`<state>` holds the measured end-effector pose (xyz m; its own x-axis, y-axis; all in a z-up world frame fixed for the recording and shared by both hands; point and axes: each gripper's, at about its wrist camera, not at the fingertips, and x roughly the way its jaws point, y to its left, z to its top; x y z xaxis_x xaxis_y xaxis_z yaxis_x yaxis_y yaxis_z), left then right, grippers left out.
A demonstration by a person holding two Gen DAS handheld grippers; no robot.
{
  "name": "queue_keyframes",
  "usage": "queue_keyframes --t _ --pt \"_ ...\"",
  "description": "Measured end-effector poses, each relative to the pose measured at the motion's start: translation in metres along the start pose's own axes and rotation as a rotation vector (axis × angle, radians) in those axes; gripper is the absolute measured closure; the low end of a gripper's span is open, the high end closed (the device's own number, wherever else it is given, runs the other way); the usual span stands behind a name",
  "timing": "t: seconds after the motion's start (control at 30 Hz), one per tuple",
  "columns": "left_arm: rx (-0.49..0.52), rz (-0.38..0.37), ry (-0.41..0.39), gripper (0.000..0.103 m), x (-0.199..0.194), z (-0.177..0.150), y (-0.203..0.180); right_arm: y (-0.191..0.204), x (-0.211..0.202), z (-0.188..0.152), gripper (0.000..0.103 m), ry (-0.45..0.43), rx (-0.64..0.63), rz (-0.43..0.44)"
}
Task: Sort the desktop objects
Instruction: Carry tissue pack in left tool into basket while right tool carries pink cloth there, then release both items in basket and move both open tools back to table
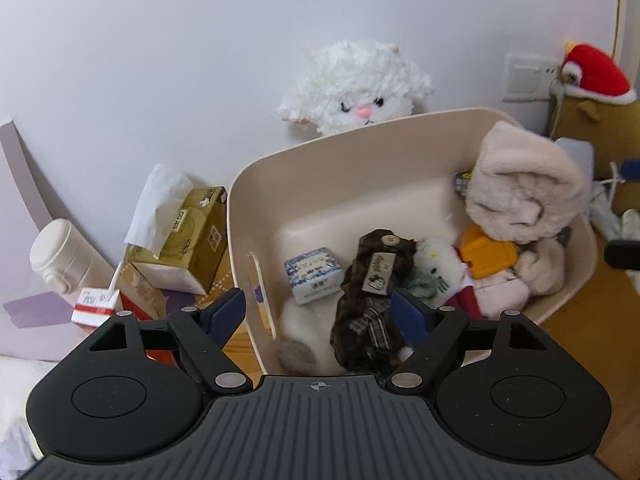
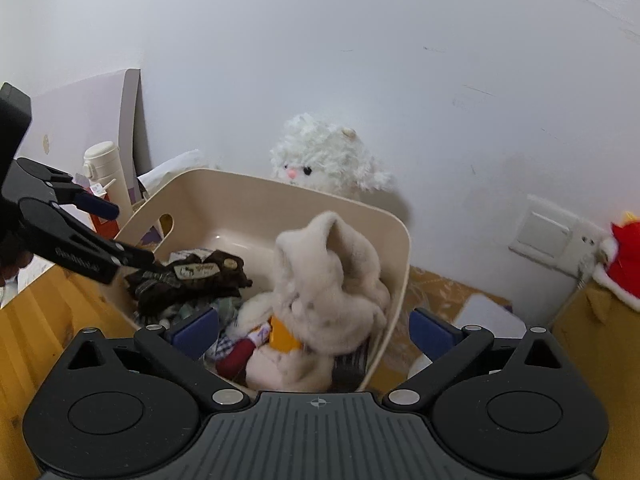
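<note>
A beige plastic bin [image 1: 360,140] [image 2: 224,192] stands on the wooden desk. It holds a brown plush item with a tag [image 1: 372,280] [image 2: 192,276], a small blue-white box [image 1: 314,274], a small white plush [image 1: 436,268], an orange piece [image 1: 486,256] and a beige fluffy plush [image 1: 524,188] [image 2: 332,280]. My left gripper [image 1: 320,312] is open over the bin's near left corner, its right finger by the brown plush. It also shows in the right wrist view [image 2: 120,232]. My right gripper [image 2: 316,332] is open and empty, straddling the bin's near right wall around the beige plush.
A white fluffy sheep toy [image 1: 360,92] [image 2: 324,160] sits behind the bin against the wall. A gold tissue box [image 1: 188,240], a white bottle [image 1: 60,256] and a small red-white carton [image 1: 96,304] stand left of the bin. A red plush [image 1: 592,72] and a wall socket [image 2: 548,236] are at the right.
</note>
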<state>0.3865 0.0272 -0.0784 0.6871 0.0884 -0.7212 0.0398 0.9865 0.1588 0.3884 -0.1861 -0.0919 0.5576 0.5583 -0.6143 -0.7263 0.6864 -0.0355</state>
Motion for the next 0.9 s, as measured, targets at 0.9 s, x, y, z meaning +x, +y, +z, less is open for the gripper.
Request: queue_keyframes --t 0.9 --pt "0.005 -0.107 0.239 0.021 0.051 -0.076 -0.038 0.055 0.028 -0.109 0.0 0.272 0.144 -0.003"
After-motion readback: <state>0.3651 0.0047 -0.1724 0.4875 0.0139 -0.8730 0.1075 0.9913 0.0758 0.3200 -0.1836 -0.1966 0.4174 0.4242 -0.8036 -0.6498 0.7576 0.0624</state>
